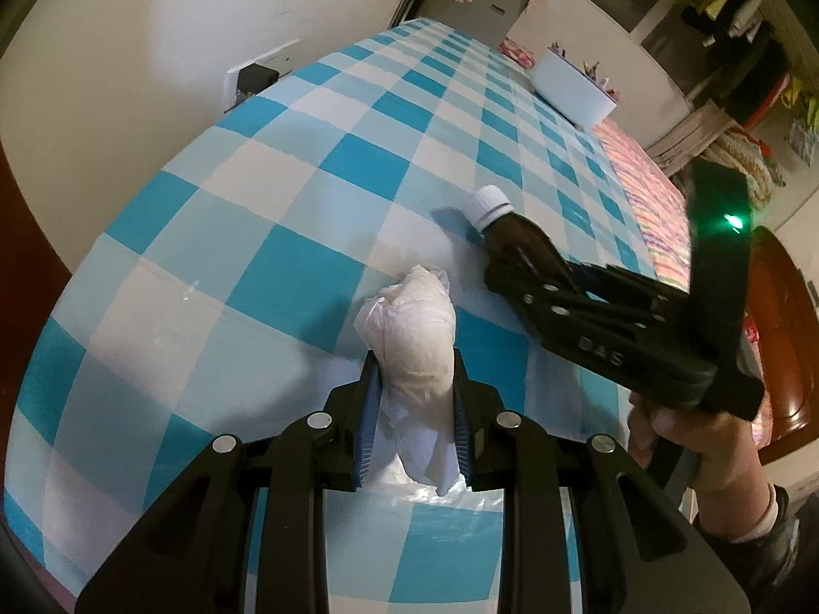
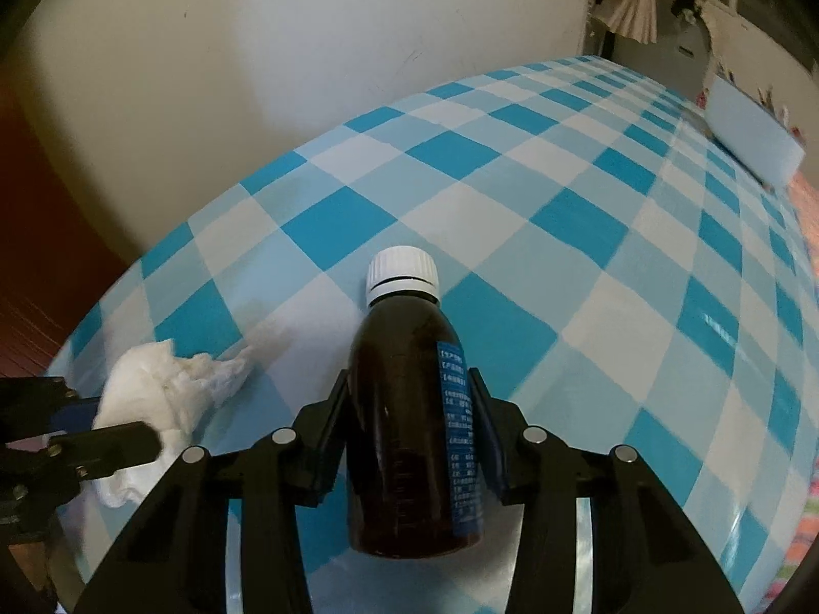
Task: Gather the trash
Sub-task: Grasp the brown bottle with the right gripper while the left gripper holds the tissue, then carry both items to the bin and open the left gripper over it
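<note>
My left gripper (image 1: 415,373) is shut on a crumpled white tissue (image 1: 417,337), just above the blue-and-white checked tablecloth (image 1: 286,235). My right gripper (image 2: 409,389) is shut on a brown medicine bottle (image 2: 409,435) with a white cap and a blue label. In the left wrist view the right gripper (image 1: 504,250) is to the right of the tissue, with the bottle (image 1: 507,227) in its jaws. In the right wrist view the left gripper (image 2: 102,424) shows at the lower left, with the tissue (image 2: 153,399) in it.
A white tub (image 1: 573,87) with small items stands at the far right of the table; it also shows in the right wrist view (image 2: 752,138). A cream wall (image 1: 179,25) with a socket borders the table on the left. A colourful cloth (image 1: 650,204) lies along the right edge.
</note>
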Demonstrator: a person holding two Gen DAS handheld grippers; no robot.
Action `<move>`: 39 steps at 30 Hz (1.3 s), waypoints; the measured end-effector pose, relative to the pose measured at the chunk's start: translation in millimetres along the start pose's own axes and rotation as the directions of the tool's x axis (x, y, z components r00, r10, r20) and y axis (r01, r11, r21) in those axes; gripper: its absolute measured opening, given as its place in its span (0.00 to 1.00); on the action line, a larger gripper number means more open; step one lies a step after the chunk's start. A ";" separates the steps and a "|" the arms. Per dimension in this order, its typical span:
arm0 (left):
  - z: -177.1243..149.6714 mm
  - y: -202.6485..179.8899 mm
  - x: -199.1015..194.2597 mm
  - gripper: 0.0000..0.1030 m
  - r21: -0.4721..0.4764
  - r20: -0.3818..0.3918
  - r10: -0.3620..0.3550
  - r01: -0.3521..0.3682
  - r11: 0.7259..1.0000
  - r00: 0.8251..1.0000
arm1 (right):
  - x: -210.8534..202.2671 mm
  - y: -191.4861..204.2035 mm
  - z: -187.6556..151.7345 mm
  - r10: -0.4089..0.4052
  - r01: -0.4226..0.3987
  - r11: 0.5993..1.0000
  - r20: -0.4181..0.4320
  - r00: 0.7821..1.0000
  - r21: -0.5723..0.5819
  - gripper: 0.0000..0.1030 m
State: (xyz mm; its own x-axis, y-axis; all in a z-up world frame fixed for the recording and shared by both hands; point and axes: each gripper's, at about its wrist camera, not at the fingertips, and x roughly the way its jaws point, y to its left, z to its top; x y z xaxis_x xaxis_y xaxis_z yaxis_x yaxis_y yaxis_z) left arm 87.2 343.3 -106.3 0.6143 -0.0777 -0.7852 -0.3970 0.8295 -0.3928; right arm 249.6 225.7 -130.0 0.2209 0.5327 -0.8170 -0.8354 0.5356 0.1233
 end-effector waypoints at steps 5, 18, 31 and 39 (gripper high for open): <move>-2.5 -14.3 0.6 0.24 0.038 0.006 0.012 -0.013 0.999 1.000 | -21.8 -13.3 -23.1 0.032 -0.036 0.996 0.061 0.998 0.079 0.41; -12.3 -44.8 5.4 0.24 0.118 0.002 0.024 -0.024 0.993 1.000 | -78.5 -34.1 -83.6 0.049 -0.092 0.969 0.189 0.981 0.230 0.41; -30.2 -98.4 7.6 0.24 0.210 -0.010 -0.005 0.007 0.978 1.000 | -136.0 -58.3 -150.1 -0.033 -0.056 0.943 0.260 0.965 0.329 0.41; -48.5 -140.9 7.1 0.24 0.273 -0.038 -0.069 0.077 0.959 0.997 | -177.0 -67.3 -187.5 -0.123 0.007 0.935 0.303 0.945 0.355 0.41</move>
State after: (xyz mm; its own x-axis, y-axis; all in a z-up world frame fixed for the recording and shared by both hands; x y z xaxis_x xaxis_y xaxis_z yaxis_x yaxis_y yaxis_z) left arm 114.5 199.1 -79.8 0.6139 -0.1562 -0.7738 -0.1473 0.9404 -0.3066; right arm 172.3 -27.5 -99.2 0.4639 0.6365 -0.6162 -0.6008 0.7372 0.3092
